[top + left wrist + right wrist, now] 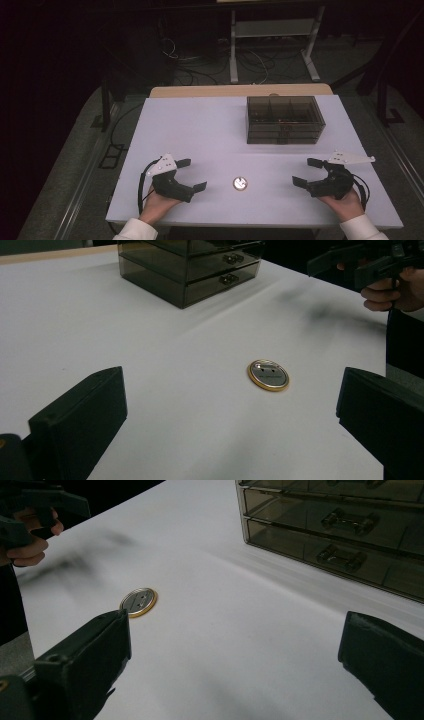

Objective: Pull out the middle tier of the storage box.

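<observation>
Round badge lies flat on worktop, between left gripper at 9 o'clock and right gripper at 3; fingers released, flanking for pickup, drawer box at 1.

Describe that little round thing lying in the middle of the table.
The round badge is a flat disc with a gold-coloured rim and a silvery metal face, probably its back, bearing two small dark marks. It lies flat on the white table, alone, between the two open tongs; nothing touches it.
</observation>
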